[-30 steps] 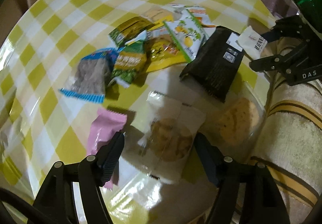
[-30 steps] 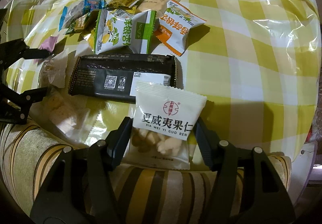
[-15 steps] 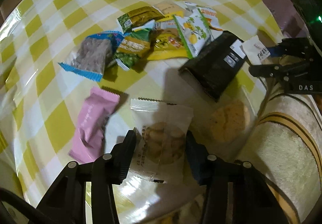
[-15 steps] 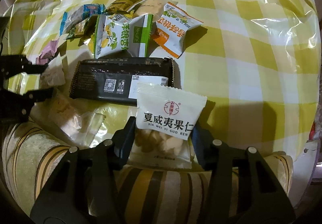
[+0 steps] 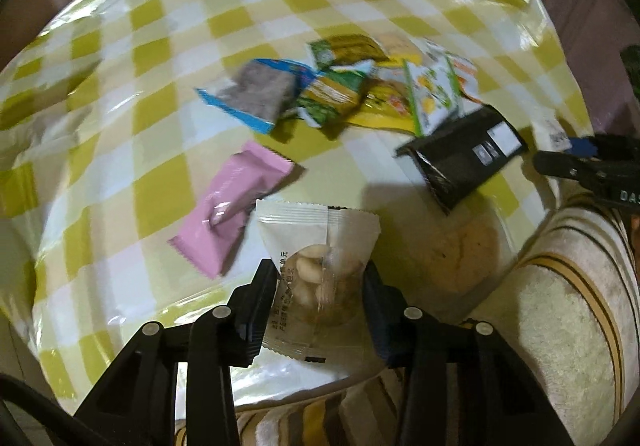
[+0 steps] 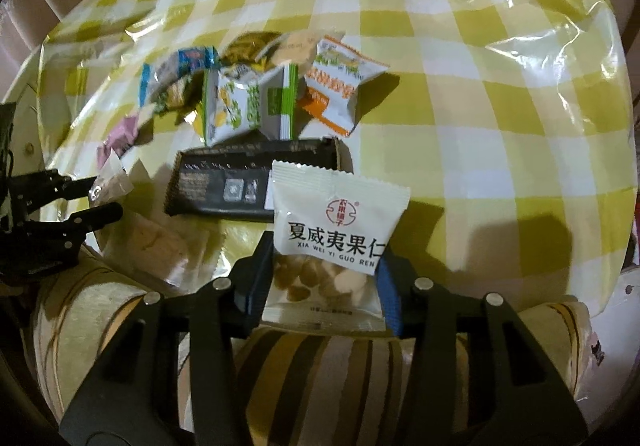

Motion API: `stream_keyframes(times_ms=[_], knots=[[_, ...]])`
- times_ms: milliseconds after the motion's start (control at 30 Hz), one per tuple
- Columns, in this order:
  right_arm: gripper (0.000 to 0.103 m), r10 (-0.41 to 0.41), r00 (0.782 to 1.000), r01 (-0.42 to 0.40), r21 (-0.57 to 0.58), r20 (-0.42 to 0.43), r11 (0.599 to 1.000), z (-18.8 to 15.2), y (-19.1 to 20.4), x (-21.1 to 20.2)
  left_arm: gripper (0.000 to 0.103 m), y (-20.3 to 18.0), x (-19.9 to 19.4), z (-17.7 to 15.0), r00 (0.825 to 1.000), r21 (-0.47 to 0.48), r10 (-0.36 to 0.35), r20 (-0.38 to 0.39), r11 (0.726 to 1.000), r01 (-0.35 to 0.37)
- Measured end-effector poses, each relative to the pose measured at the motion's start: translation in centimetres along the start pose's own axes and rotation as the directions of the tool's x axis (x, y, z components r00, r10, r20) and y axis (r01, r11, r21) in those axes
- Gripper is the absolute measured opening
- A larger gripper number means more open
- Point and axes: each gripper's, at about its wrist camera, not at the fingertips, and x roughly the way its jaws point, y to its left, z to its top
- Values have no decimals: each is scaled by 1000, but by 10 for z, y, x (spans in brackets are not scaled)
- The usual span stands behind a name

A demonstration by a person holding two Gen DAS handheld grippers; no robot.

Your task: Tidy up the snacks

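Observation:
My left gripper [image 5: 320, 286] is shut on a white nut packet [image 5: 316, 246] and holds it lifted over the near table edge. My right gripper [image 6: 324, 274] is shut on a second white nut packet with red logo and black characters [image 6: 336, 221], also lifted. On the checked tablecloth [image 5: 160, 45] lie a pink packet [image 5: 232, 213], a black packet [image 5: 460, 157], a clear-wrapped biscuit [image 5: 460, 250] and a heap of green, blue, yellow and orange packets [image 5: 344, 93]. The heap also shows in the right wrist view [image 6: 256, 93], behind the black packet [image 6: 240, 181].
A striped cushion [image 5: 560, 326] lies along the table's near edge under both grippers, also in the right wrist view [image 6: 320, 374]. The right gripper shows at the right edge of the left view [image 5: 592, 165]; the left gripper at the left edge of the right view [image 6: 60, 205].
Both grippers closed on their white packets and lifted them off the table, pulling back toward the near edge. The other packets have not moved.

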Motion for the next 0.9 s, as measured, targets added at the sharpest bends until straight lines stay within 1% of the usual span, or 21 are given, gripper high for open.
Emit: stream_keyframes(times_ms=[67, 200, 267, 433, 567, 700, 900], knots=[[51, 0, 1000, 0, 15, 21, 1000, -2, -3, -7, 43, 2, -6, -1, 1000, -22, 16, 20, 1000, -16], [50, 11, 998, -14, 39, 56, 999, -1, -7, -16, 43, 2, -21, 1, 998, -52, 16, 57, 999, -13], [50, 17, 998, -20, 45, 65, 999, 1, -6, -18, 43, -3, -31, -2, 997, -59, 22, 75, 998, -17], [50, 19, 995, -26, 67, 97, 997, 3, -16, -33, 43, -22, -40, 10, 993, -57, 14, 117, 998, -8], [50, 14, 993, -25, 94, 117, 995, 1, -33, -47, 43, -48, -49, 21, 990, -23, -16, 143, 1000, 19], [50, 0, 992, -16, 121, 129, 993, -6, -53, -59, 43, -79, -54, 33, 985, 12, -61, 162, 998, 60], [50, -30, 989, 5, 178, 141, 984, -22, -92, -78, 43, -137, -61, 53, 974, 87, -136, 181, 989, 122]])
